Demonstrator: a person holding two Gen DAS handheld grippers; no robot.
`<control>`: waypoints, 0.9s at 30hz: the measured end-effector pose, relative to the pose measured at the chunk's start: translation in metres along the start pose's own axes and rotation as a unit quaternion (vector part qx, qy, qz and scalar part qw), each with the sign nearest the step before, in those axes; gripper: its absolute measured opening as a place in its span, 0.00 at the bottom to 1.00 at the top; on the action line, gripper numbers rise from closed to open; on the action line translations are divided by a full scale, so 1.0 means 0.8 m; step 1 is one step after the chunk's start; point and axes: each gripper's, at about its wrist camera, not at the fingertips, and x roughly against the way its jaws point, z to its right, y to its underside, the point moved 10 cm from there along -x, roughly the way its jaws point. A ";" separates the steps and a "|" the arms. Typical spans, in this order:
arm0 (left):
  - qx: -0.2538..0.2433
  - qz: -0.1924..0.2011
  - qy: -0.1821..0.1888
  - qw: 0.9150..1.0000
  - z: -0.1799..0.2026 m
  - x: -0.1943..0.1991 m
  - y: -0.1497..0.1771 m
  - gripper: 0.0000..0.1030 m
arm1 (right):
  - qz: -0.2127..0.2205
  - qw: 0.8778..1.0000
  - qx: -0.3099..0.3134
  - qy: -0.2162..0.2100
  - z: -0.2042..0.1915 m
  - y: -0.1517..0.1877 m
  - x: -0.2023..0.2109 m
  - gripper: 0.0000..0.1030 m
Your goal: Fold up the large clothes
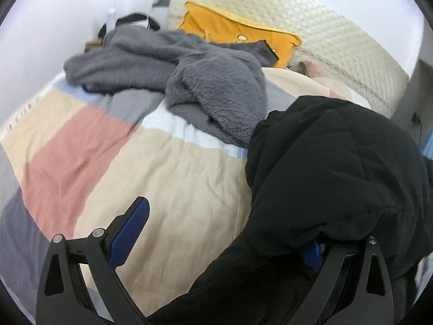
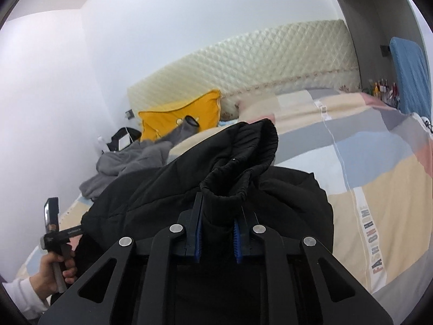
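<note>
A black padded jacket (image 1: pixel 330 178) lies bunched at the right of the bed and drapes over my left gripper's right finger. My left gripper (image 1: pixel 227 233) is open, its left blue pad (image 1: pixel 130 233) bare above the bedspread. In the right wrist view my right gripper (image 2: pixel 217 233) is shut on a bunched cuff or hem of the black jacket (image 2: pixel 238 162), lifted above the bed. A grey fleece garment (image 1: pixel 189 78) lies crumpled further back on the bed; it also shows in the right wrist view (image 2: pixel 130 159).
The bed has a patchwork bedspread (image 1: pixel 113 162) in beige, pink, grey and blue. A yellow pillow (image 1: pixel 238 32) leans on the cream quilted headboard (image 1: pixel 338 40). A nightstand with a bottle (image 1: pixel 111 17) stands at the back left. A blue panel (image 2: pixel 411 75) stands at the right.
</note>
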 end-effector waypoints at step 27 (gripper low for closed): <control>-0.049 0.020 -0.015 0.998 0.019 0.005 0.005 0.95 | -0.101 0.988 0.006 0.121 0.069 0.086 -0.074 0.17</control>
